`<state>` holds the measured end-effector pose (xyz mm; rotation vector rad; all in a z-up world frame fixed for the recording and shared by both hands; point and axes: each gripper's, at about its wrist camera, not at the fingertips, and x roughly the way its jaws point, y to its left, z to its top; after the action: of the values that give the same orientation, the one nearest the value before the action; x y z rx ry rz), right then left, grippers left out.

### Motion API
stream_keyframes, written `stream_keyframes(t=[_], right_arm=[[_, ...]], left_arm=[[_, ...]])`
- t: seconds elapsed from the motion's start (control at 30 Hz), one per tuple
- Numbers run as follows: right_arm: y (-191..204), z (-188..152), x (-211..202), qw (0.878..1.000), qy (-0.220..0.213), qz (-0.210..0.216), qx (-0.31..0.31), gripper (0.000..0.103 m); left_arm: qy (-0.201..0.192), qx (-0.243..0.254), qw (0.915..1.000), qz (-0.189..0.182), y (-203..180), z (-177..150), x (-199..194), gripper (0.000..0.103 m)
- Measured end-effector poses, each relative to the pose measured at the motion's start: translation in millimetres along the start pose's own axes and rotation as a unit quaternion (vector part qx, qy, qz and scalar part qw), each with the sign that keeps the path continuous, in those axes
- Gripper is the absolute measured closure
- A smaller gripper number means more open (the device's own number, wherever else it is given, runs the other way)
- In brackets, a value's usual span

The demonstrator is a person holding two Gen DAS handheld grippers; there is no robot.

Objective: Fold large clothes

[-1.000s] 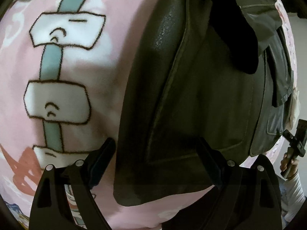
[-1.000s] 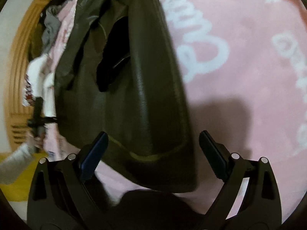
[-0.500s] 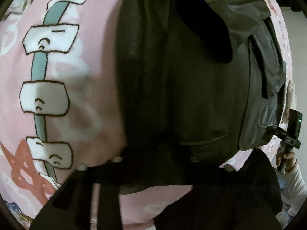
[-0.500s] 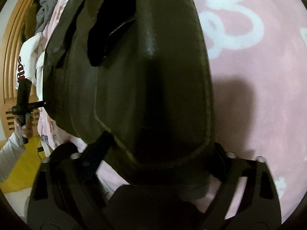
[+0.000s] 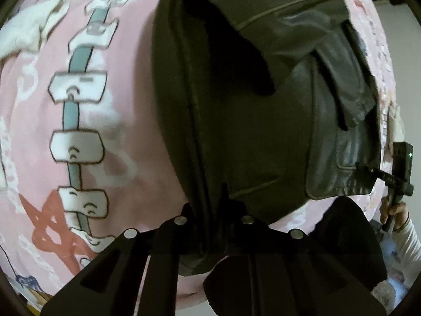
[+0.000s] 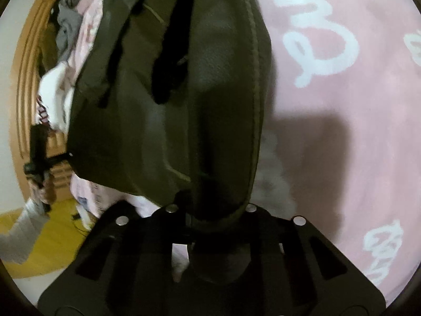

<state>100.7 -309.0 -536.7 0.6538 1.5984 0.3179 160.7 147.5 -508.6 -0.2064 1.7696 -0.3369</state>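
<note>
Both grippers are clamped on my dark leather jacket (image 5: 236, 131) — left gripper (image 5: 213, 218) pinching its near hem edge, right gripper (image 6: 210, 216) pinching the hem too. I see it lying on the pink printed blanket (image 5: 126, 137), jacket collar toward the far edge.

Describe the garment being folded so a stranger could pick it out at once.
Start at the pink blanket with white lettering and cartoon prints that covers the surface. The dark leather jacket lies on it, its near hem pinched by the left hand-held gripper and the right hand-held gripper. Unlike the pale clothes heaped behind, it is dark, shiny and seamed.
</note>
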Motion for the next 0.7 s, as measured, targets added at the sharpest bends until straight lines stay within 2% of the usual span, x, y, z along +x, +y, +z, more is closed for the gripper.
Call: stream_keyframes(t=[0.17,0.33,0.4,0.5,0.57,0.7], right_arm=[[29.4,5.3,-27.5,0.999,-0.031,0.018,0.032,0.092],[93.9,23.3,-84.2,0.993,-0.099,0.018,0.067,0.094],[118.2,32.8,-111.2,0.987,-0.131,0.032,0.084,0.094],[140.2,49.3,-141.0,0.976,-0.174,0.054,0.116,0.094],[148.3,62.4,-154.6,0.970,-0.196,0.067,0.127,0.094],[151.8,95.1,-183.0,0.950,-0.247,0.114,0.155,0.094]], left_arm=[[-0.027,0.029,0.9991,-0.017,-23.5,13.6,-36.7,0.096],[-0.055,0.045,0.9962,-0.051,-44.0,38.0,-81.0,0.096],[-0.064,0.036,0.9953,-0.063,-43.8,49.4,-96.8,0.097],[-0.076,-0.013,0.9932,-0.088,-33.0,73.5,-118.2,0.097],[-0.087,-0.019,0.9919,-0.090,-30.7,89.4,-135.5,0.097],[-0.111,-0.014,0.9894,-0.093,-29.2,121.2,-173.8,0.097]])
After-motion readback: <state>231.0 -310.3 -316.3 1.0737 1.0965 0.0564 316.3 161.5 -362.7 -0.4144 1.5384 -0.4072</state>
